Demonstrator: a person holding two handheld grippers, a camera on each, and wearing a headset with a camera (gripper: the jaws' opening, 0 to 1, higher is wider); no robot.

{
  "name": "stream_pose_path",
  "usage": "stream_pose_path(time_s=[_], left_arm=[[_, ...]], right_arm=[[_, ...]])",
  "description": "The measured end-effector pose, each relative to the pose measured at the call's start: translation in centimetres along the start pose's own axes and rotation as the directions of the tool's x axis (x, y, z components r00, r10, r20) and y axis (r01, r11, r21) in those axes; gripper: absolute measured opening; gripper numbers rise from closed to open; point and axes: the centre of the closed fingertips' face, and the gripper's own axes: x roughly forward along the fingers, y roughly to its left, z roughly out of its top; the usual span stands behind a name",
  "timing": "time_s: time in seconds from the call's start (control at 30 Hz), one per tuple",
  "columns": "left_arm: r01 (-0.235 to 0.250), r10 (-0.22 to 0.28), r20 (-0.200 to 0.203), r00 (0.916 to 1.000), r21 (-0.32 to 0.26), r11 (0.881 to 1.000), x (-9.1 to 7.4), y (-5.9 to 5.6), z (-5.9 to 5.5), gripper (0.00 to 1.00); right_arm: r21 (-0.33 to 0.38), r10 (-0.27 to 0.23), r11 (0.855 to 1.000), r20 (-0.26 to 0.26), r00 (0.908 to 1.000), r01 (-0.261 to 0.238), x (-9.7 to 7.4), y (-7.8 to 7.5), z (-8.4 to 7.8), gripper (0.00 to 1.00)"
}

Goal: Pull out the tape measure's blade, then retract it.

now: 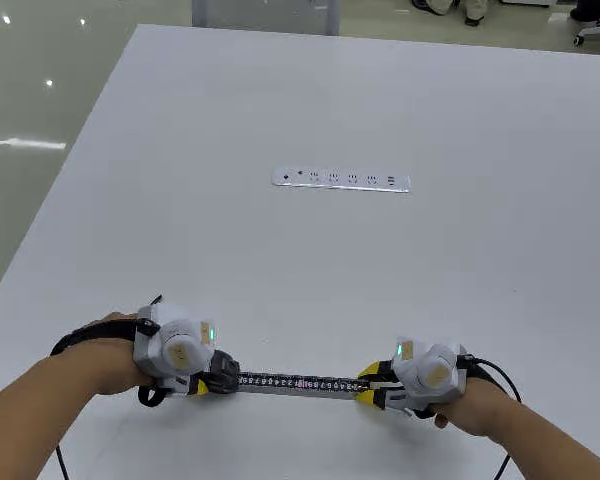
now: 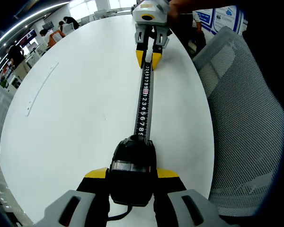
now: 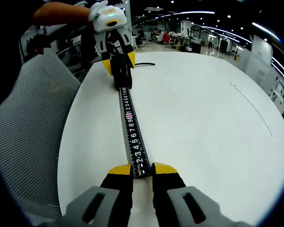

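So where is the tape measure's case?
The case is lower left in the head view, in the left tool, its blade running to the right tool.

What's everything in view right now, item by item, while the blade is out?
table: one, white, under everything.
power strip: one, white, flat on the table's middle, apart from the grippers.
tape measure case: one, black, near the table's near edge, between the left jaws.
blade: one, pale with black numerals, drawn out from the case to the right jaws.
mesh chair: one, grey, beside the table's near edge.
left gripper: one, white with yellow-tipped jaws, shut on the case.
right gripper: one, same colours, shut on the blade's end.
left hand, right hand: each holds its gripper.
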Motion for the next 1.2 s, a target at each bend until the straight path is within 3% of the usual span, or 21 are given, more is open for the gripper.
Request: stream_pose_path(time_s=[1.2], left_arm=[[0.000, 0.000, 0.002, 1.0000, -0.003, 1.000, 0.0, -0.1, 0.0, 0.32]], right_arm=[[0.009, -0.013, 1.000, -0.025, 0.9996, 0.013, -2.0, -0.5, -1.9, 0.13]])
